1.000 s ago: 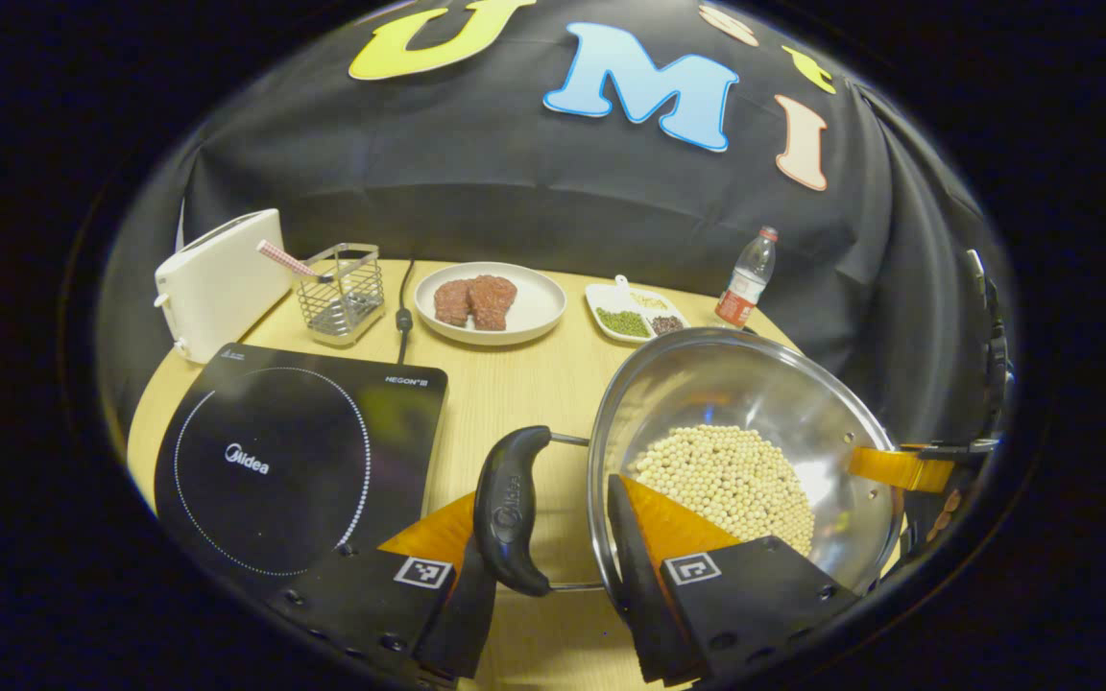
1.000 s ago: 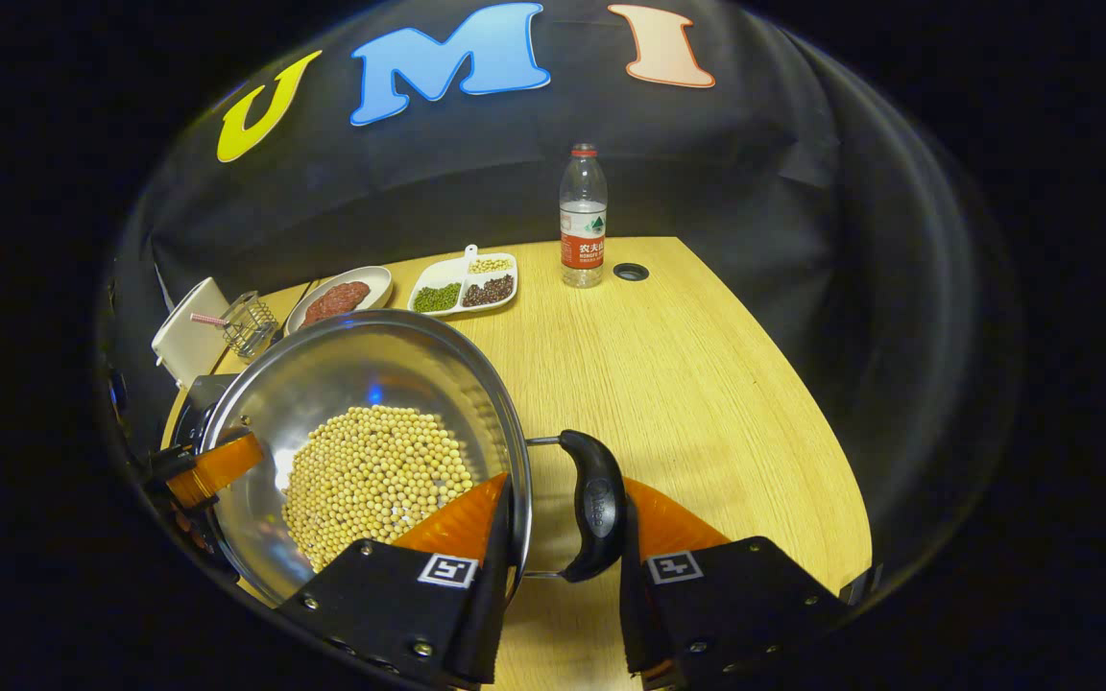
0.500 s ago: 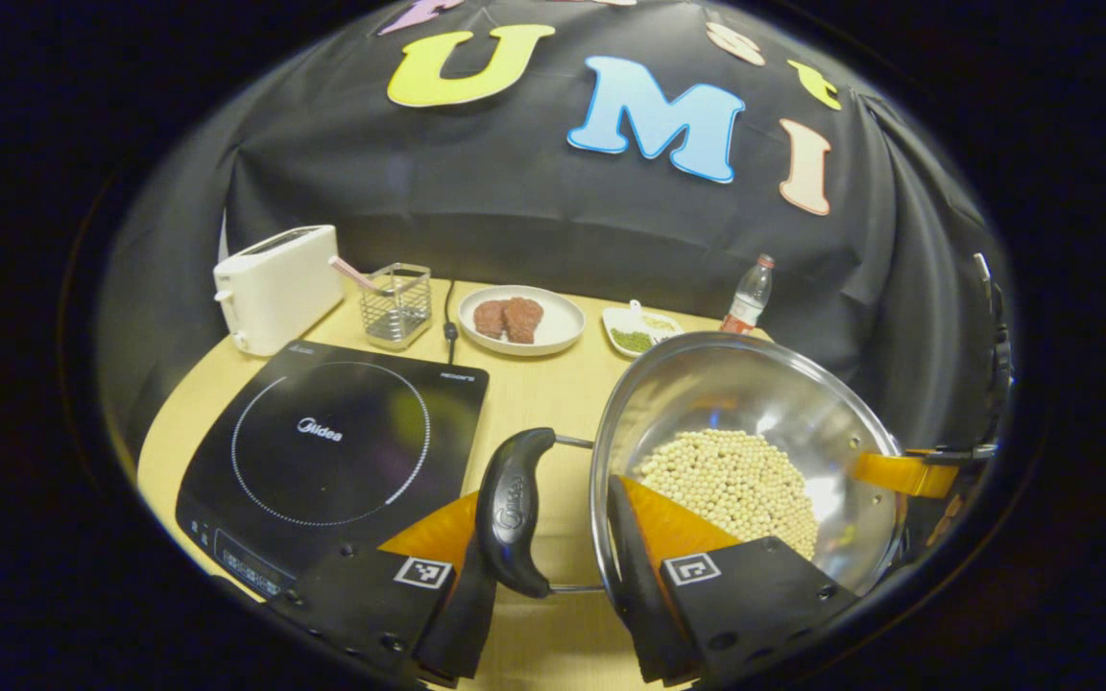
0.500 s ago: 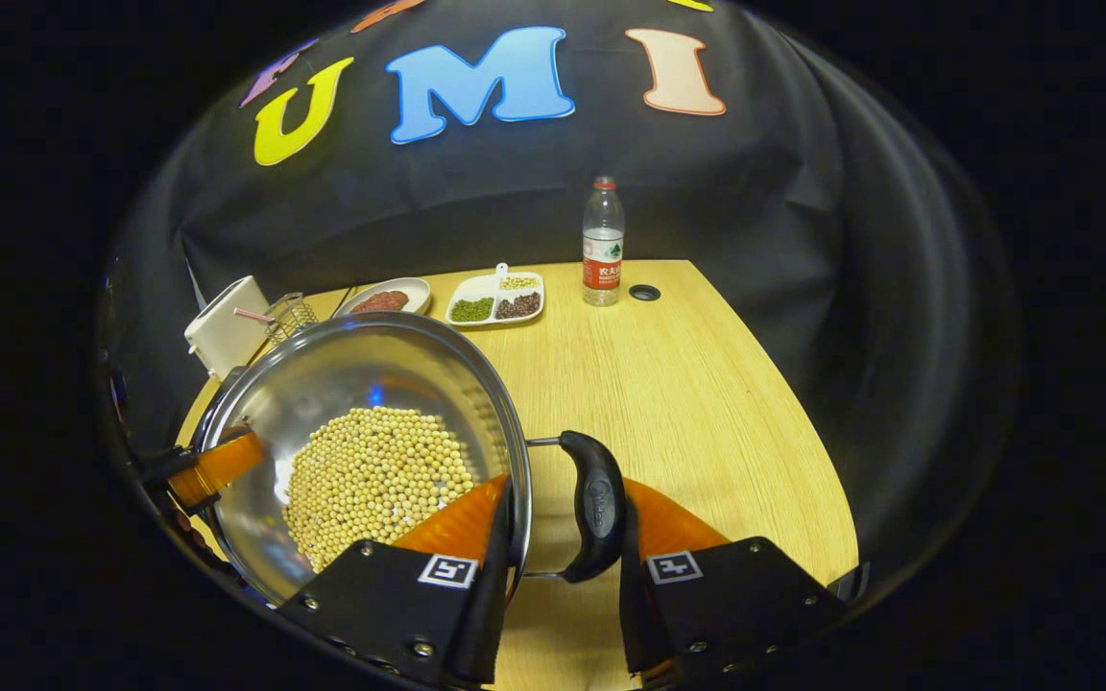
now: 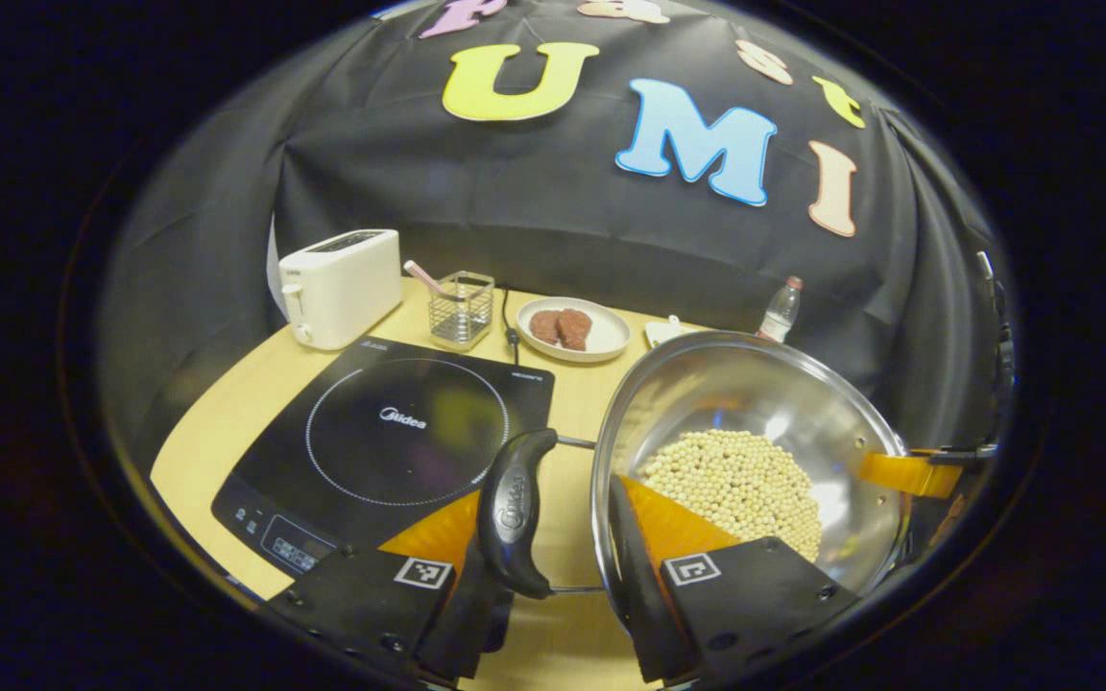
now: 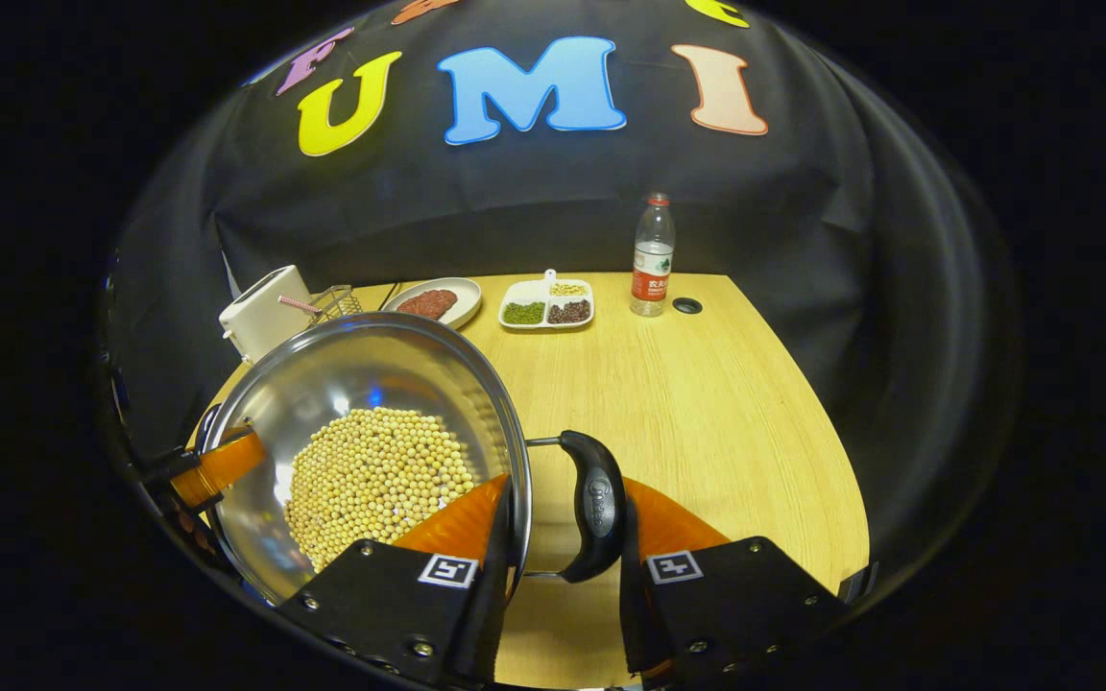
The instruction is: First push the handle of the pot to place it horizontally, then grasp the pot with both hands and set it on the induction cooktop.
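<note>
Left gripper view: left gripper (image 5: 553,576) has its fingers clamped across the pot (image 5: 745,461) rim and its black side handle (image 5: 513,513), pot full of soybeans (image 5: 735,485), held beside the induction cooktop (image 5: 390,446) near the table's (image 5: 227,393) front edge.

Right gripper view: right gripper (image 6: 558,576) clamps the opposite handle (image 6: 595,504) and rim likewise, pot (image 6: 351,384) toward the table's (image 6: 707,413) left side.

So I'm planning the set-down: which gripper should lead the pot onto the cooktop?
Left. The left gripper clamps the handle on the pot side nearest the induction cooktop.
</note>
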`<state>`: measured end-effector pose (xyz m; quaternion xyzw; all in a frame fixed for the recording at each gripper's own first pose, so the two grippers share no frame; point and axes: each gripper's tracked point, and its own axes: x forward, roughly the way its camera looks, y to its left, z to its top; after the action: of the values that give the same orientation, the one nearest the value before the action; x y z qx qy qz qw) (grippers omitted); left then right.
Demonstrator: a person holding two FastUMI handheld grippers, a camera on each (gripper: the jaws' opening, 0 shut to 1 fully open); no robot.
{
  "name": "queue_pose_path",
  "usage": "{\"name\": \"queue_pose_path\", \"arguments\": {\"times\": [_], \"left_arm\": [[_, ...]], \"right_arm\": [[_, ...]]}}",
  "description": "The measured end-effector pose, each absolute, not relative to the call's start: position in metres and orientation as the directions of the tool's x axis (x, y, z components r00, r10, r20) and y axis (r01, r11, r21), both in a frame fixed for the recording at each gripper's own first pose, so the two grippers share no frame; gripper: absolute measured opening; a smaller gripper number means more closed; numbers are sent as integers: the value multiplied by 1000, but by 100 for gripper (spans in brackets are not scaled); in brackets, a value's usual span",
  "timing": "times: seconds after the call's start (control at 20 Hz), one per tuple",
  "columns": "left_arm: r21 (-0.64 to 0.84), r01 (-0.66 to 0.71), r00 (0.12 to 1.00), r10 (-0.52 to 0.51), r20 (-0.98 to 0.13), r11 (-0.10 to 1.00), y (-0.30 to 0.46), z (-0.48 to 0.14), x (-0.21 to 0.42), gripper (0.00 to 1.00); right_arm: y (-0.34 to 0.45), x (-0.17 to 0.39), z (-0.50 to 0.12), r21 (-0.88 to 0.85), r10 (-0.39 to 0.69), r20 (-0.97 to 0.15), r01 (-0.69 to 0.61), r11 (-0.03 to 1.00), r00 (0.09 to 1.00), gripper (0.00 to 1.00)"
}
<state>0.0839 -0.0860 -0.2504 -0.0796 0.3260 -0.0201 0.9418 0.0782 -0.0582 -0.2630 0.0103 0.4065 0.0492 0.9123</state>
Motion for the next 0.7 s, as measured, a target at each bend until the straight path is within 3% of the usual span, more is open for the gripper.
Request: {"name": "queue_pose_path", "arguments": {"times": [0.7], "left_arm": [[-141, -29, 771, -68, -633, 990, 28, -259, 119, 66]], "right_arm": [[50, 97, -270, 62, 95, -759, -74, 995, 644, 49]]}}
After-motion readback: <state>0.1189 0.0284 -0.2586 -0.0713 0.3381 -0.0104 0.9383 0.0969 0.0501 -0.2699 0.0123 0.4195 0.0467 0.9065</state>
